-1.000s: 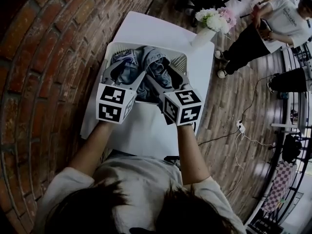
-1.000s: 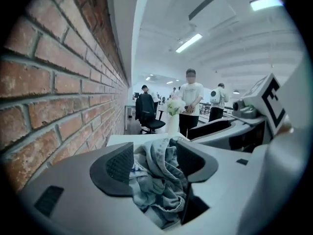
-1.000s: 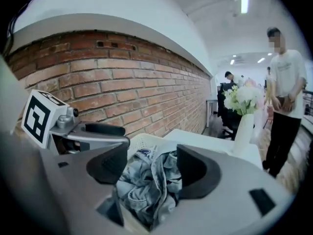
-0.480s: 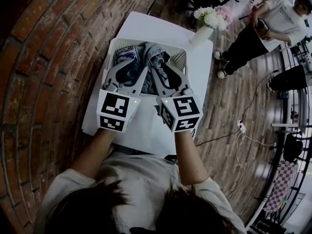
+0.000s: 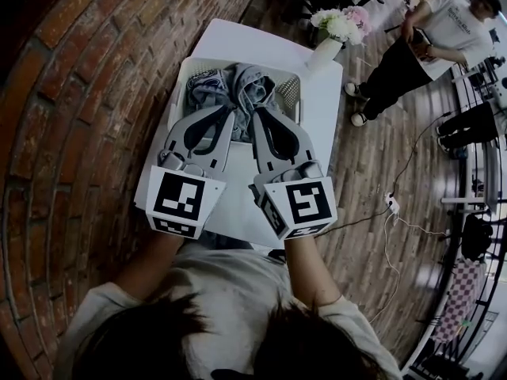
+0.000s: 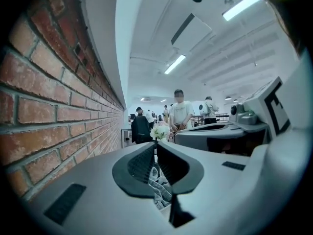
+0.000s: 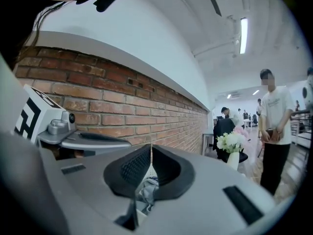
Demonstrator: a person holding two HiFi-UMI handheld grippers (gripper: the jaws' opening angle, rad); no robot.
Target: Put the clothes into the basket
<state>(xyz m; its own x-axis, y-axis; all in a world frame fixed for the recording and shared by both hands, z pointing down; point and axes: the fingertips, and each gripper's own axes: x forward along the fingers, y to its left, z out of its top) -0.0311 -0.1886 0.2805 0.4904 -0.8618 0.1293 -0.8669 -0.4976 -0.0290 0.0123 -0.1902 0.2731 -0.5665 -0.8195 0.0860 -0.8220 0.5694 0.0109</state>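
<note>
Clothes (image 5: pixel 231 85) heaped inside the white mesh basket (image 5: pixel 290 95), just ahead of and below left gripper (image 5: pixel 230 118) and right gripper (image 5: pixel 256 117) (equally near), both over basket's near side, jaws just closed together, nothing between.

Left claw (image 5: pixel 230 118) and right claw (image 5: pixel 257 118) just closed empty, side by side.
</note>
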